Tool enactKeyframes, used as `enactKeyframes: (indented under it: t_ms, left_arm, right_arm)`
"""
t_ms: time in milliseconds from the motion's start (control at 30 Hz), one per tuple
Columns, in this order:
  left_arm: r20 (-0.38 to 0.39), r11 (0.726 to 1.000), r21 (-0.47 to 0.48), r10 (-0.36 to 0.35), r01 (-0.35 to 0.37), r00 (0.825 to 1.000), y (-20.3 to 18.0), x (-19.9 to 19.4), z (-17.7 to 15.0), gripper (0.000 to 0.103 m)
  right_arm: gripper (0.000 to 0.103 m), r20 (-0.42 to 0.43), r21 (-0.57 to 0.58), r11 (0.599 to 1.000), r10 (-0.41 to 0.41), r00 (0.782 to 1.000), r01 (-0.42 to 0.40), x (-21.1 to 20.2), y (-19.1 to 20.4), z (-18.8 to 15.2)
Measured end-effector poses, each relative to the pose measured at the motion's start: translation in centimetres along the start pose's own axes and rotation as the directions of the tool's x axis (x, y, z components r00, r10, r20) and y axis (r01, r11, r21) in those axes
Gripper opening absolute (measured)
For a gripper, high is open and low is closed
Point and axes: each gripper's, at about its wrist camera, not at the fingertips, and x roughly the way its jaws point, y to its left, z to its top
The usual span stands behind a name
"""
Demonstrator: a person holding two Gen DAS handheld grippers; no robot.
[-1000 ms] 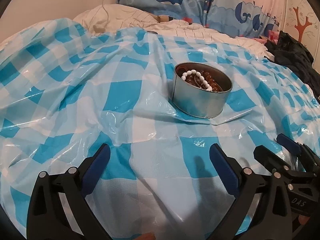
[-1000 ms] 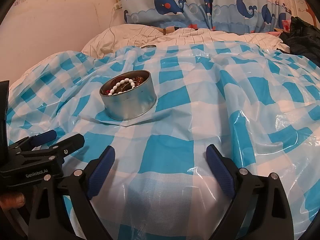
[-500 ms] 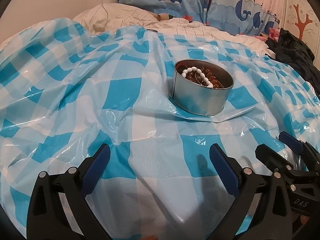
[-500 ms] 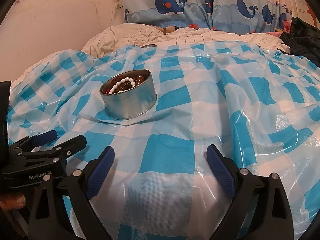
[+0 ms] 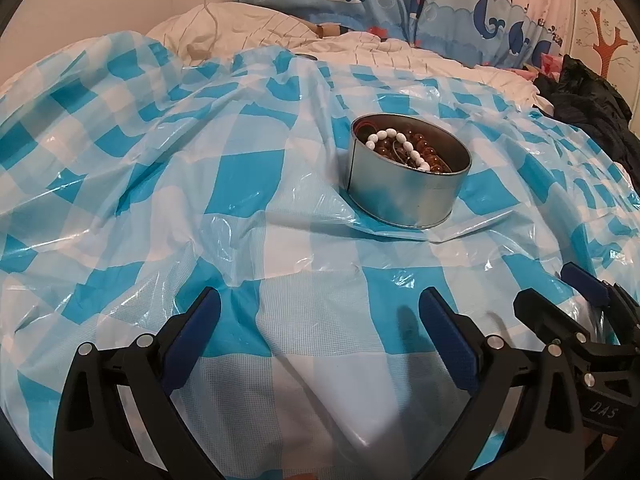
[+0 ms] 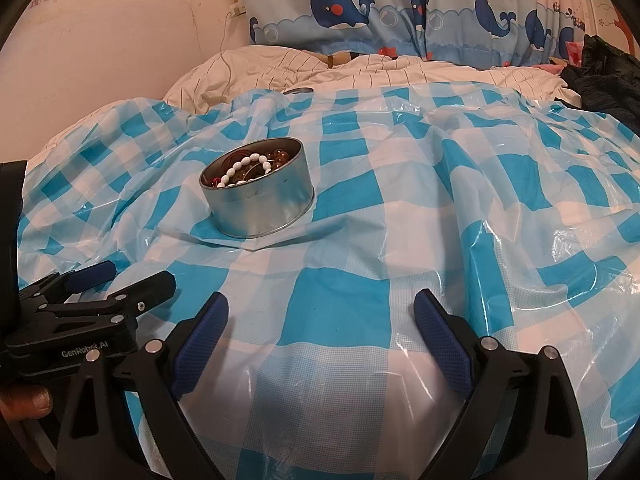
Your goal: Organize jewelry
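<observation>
I hold my left tool (image 5: 320, 312) and right tool (image 6: 321, 316) wide apart, gripping nothing. The round silver metal tin (image 5: 404, 184) of beaded jewelry (image 5: 400, 148) sits at one o'clock on the blue-and-white checked plastic sheet (image 5: 200, 184), upright so nothing spills.

Tin (image 5: 404, 192) bottom hidden under beads (image 5: 400, 146)

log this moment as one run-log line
left gripper: open, empty | right gripper: open, empty | round silver metal tin: upright on blue-white checked plastic sheet, holds white bead bracelet

Home bedroom. Bed (image 6: 360, 68) with striped bedding sits under whale-print curtains (image 6: 400, 12). Checked plastic sheet (image 6: 440, 200) covers the bed.
</observation>
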Motion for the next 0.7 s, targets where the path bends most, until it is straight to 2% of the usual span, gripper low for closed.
enactKeyframes:
  t_ms: [267, 433, 700]
  left_arm:
    - [-0.004, 1.0, -0.017, -0.007, 0.007, 1.0, -0.08, 0.01, 0.12, 0.095]
    - [0.054, 1.0, 0.016, -0.017, 0.016, 0.998, -0.47, -0.84, -0.03, 0.095]
    - [-0.007, 0.998, -0.064, -0.024, 0.024, 1.0, 0.47, -0.21, -0.02, 0.095]
  right_arm:
    - [0.09, 0.0, 0.0, 1.0, 0.0, 1.0, 0.0, 0.0, 0.02, 0.02]
    - [0.091, 0.001, 0.004, 1.0, 0.006, 1.0, -0.006, -0.04, -0.04, 0.02]
    - [0.091, -0.001, -0.001, 1.0, 0.002, 1.0, -0.002, 0.04, -0.04, -0.06]
